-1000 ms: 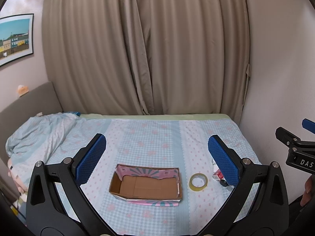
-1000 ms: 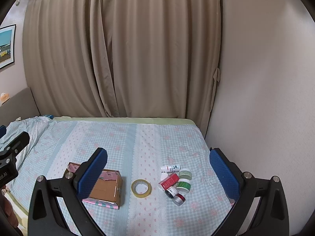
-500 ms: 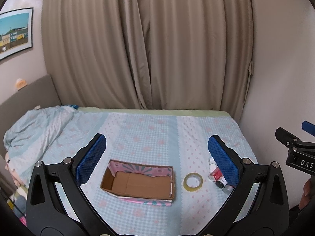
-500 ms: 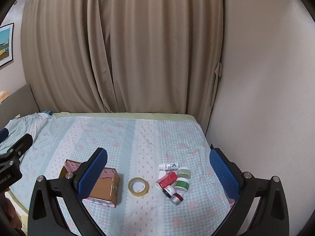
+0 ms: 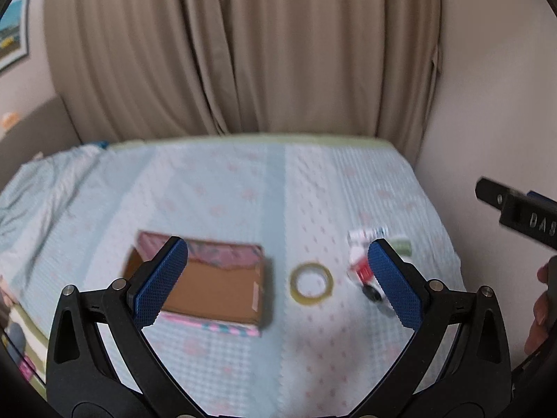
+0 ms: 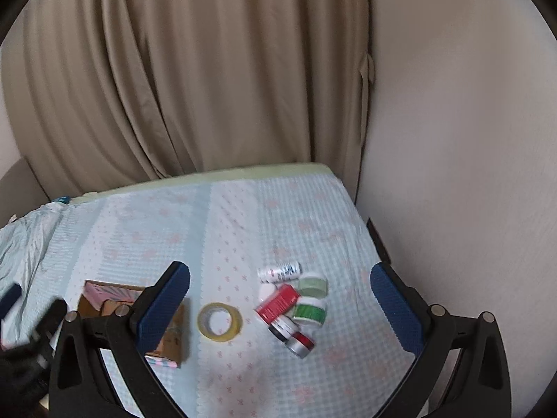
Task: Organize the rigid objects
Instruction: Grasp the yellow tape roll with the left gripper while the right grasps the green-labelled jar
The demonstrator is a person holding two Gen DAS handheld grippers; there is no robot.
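Note:
An open cardboard box with pink patterned sides lies on the bed, and it shows again as the box in the right wrist view. A yellow tape roll lies just right of it, the same roll seen from the right. Further right sits a cluster of small containers: a white bottle, a red box, green-lidded jars and small tins. My left gripper hovers open above box and roll. My right gripper hangs open over the cluster. Neither holds anything.
The bed wears a light blue sheet with pink flowers. A crumpled blanket lies at the left. Beige curtains hang behind and a wall closes the right side. A person's hand grips the right tool.
Both grippers have moved forward and down toward the bed, so box, roll and containers look larger. The left view has swung right. Both stay open.

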